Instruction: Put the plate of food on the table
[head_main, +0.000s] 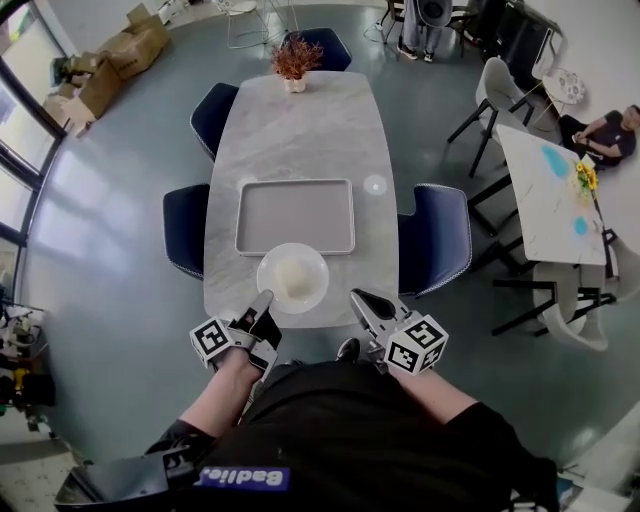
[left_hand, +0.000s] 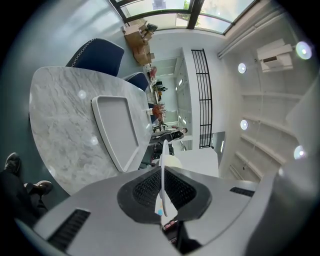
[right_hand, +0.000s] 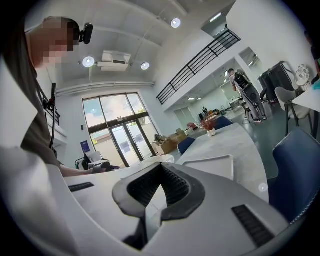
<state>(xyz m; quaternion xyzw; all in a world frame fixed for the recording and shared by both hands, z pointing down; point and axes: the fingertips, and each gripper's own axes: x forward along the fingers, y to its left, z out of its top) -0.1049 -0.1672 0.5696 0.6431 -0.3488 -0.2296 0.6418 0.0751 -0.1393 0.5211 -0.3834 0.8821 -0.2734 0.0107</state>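
A white plate (head_main: 292, 278) with a pale mound of food sits at the near end of the marble table (head_main: 300, 130), overlapping the front edge of a grey tray (head_main: 295, 216). I cannot tell whether it rests on the table or hangs just above it. My left gripper (head_main: 262, 303) is shut on the plate's near-left rim. In the left gripper view the rim (left_hand: 163, 165) runs edge-on between the black pads. My right gripper (head_main: 362, 300) is just right of the plate, apart from it, shut with nothing in it. Its own view shows the plate's edge (right_hand: 157, 160) beyond the jaws.
Navy chairs (head_main: 436, 238) stand on both sides of the table. A small vase of dried plants (head_main: 294, 62) is at its far end. The tray (left_hand: 117, 130) is bare. A second white table (head_main: 550, 195) with chairs is to the right, with a seated person beyond it.
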